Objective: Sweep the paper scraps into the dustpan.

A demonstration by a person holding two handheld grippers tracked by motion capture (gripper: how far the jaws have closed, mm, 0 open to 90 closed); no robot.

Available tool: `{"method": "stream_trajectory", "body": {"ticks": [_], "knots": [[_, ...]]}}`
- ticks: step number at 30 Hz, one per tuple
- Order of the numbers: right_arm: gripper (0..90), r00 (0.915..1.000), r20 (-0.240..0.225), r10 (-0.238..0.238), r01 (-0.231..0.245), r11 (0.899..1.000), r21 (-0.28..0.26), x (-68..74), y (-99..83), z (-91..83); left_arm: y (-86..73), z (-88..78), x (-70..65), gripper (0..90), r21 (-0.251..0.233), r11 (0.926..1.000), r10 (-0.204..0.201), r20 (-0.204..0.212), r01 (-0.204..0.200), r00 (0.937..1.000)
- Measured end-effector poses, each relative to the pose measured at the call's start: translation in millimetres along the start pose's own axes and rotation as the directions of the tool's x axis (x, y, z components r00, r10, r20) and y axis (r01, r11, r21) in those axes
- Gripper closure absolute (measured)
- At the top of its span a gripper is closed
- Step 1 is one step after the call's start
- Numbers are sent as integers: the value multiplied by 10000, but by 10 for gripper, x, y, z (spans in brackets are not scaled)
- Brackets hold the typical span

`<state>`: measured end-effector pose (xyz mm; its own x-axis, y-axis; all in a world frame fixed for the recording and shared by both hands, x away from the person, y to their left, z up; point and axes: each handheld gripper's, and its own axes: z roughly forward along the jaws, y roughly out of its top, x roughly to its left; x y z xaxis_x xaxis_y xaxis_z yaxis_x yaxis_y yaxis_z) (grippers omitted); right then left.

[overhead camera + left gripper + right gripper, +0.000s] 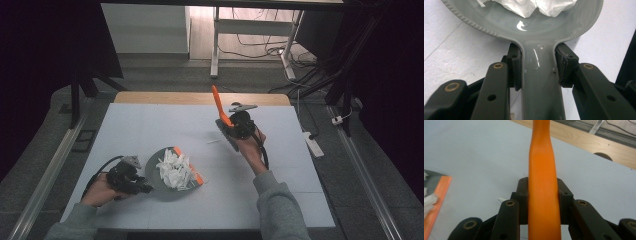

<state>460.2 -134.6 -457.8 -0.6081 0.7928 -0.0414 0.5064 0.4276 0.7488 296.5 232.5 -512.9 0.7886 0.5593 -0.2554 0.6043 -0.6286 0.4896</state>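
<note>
A grey dustpan (156, 165) with an orange front lip (189, 164) lies at the table's front left, heaped with white paper scraps (175, 169). My left gripper (141, 186) is shut on the dustpan's handle (539, 82), one pad on each side of the neck. The pan's bowl (524, 27) and scraps (536, 6) lie just ahead of it. Right of centre, my right gripper (227, 127) is lifted off the table and shut on an orange handle (217, 102) that points up and away. That handle (542, 177) runs up between the jaws. One small white scrap (214, 142) lies loose on the table.
A pale mat (150, 130) covers the table, and a wooden strip (200, 97) shows along the far edge. The dustpan's lip (439, 195) and the loose scrap (502, 199) lie left of the right gripper. Beyond the table are a desk frame (215, 45) and floor cables.
</note>
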Motion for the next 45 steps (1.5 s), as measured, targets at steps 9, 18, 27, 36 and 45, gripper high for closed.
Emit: {"method": "stream_trajectory", "body": {"ticks": [9, 18, 27, 36, 45], "knots": [[707, 9995, 109, -307, 299, 9970, 718, -7, 3, 186, 0, 0, -2, 618, -4, 10000, 14, 1, -14, 10000], [707, 9991, 219, -356, 326, 9918, 1238, -42, 17, 297, 0, 2, 3, 617, -6, 10000, 27, 19, -27, 10000], [707, 9984, -281, -497, 539, 9829, 1760, 74, 13, 357, 1, 1, -1, 617, 2, 10000, 27, 3, -27, 10000], [707, 9872, -1442, -679, 931, 9801, 1752, 366, -22, 309, 3, 5, -4, 618, -2, 10000, 17, 0, -17, 10000], [707, 9759, -1925, -1025, 1143, 9921, 512, 509, 193, -35, 5, 0, -11, 617, 1, 10000, 21, -16, -21, 10000]]}}
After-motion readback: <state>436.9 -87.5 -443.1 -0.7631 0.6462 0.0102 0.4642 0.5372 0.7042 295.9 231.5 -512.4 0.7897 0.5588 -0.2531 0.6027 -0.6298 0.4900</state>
